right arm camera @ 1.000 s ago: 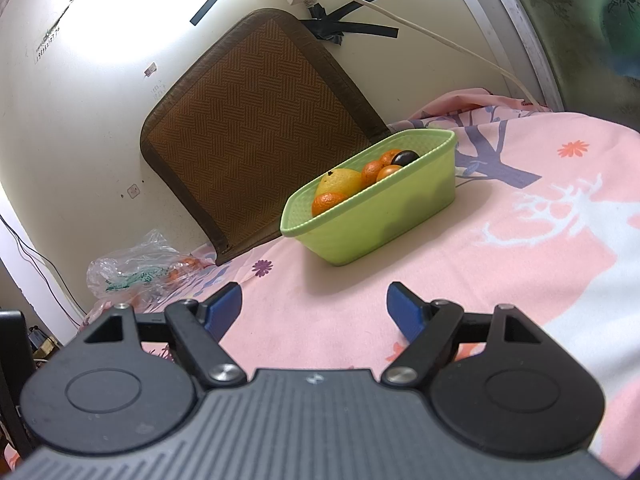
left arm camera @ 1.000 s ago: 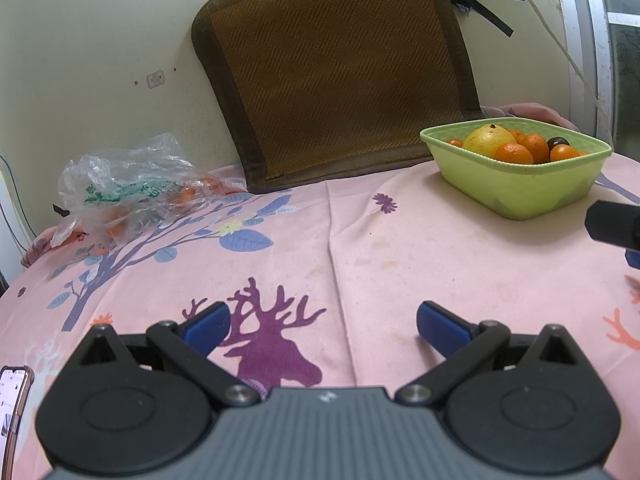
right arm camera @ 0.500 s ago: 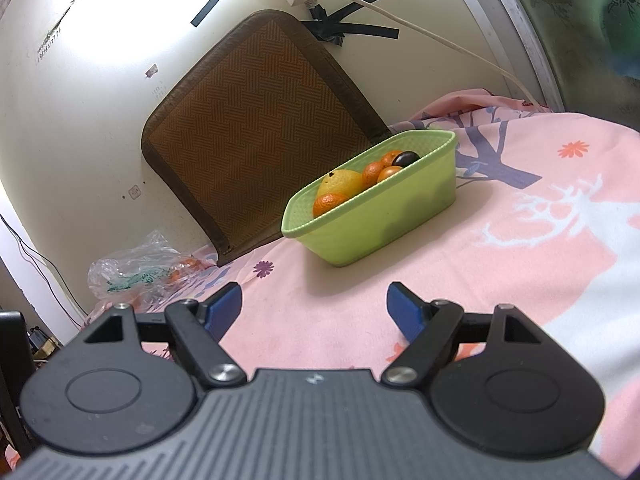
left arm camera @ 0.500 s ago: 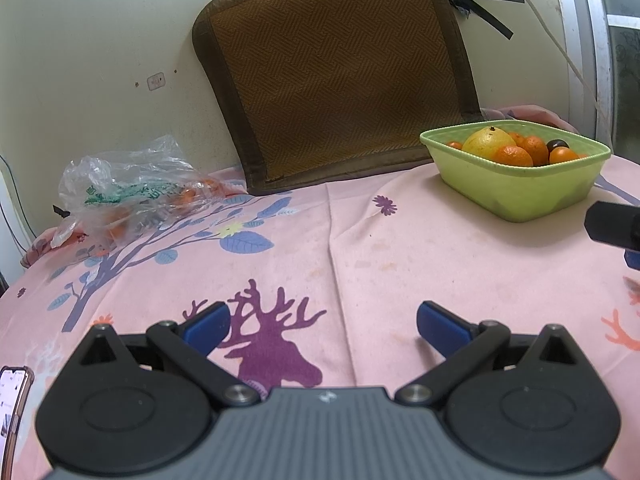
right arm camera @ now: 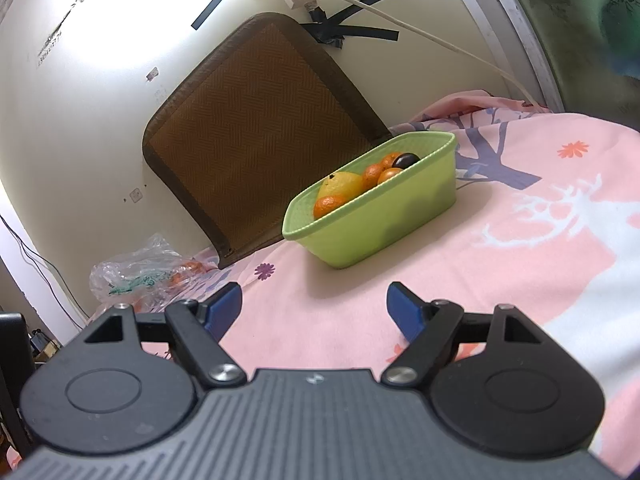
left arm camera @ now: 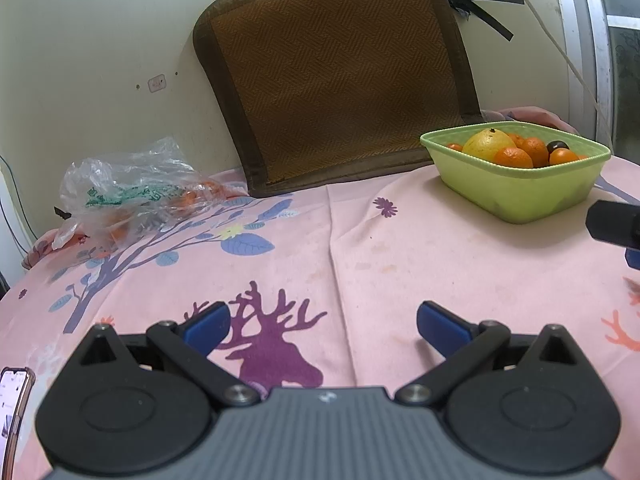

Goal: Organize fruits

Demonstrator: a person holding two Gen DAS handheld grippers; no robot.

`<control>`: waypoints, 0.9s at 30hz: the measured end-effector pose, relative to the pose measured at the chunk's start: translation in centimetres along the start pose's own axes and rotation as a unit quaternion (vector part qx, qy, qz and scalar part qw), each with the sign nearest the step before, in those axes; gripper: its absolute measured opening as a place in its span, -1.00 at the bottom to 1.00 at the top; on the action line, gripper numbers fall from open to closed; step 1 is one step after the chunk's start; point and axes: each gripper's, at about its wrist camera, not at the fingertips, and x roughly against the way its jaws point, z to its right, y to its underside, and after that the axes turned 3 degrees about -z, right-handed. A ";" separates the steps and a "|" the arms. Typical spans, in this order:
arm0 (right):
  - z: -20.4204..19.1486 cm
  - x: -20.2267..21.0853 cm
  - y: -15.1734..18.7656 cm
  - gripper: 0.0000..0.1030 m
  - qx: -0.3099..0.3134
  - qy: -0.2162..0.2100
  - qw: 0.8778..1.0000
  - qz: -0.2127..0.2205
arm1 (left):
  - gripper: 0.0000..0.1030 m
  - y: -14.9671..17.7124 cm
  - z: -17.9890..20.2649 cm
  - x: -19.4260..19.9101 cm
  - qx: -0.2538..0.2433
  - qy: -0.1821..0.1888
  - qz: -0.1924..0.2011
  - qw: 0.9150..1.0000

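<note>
Both grippers idle, jaws wide, nothing held.
Left gripper, right gripper; heaped light-green plastic basket at frame centre risked spilling a tangerine if nudged.

A pink cloth printed with a purple deer and blue-leaved branches is covering the surface. A brown woven mat is leaning against the cream wall behind it. A white cable is running down the wall, held by black tape strips. A phone is showing at the left edge.
</note>
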 end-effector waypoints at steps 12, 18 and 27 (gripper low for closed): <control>0.0 0.0 0.0 0.58 0.002 -0.001 1.000 0.001 | 1.00 0.0 -0.2 0.0 0.006 0.005 0.000 1.000; 0.0 0.0 0.0 0.58 0.002 -0.002 1.000 0.001 | 1.00 0.0 -0.2 0.0 0.005 0.004 0.001 1.000; 0.0 0.0 0.0 0.58 0.002 -0.002 1.000 0.001 | 1.00 0.0 -0.2 0.0 0.005 0.005 0.001 1.000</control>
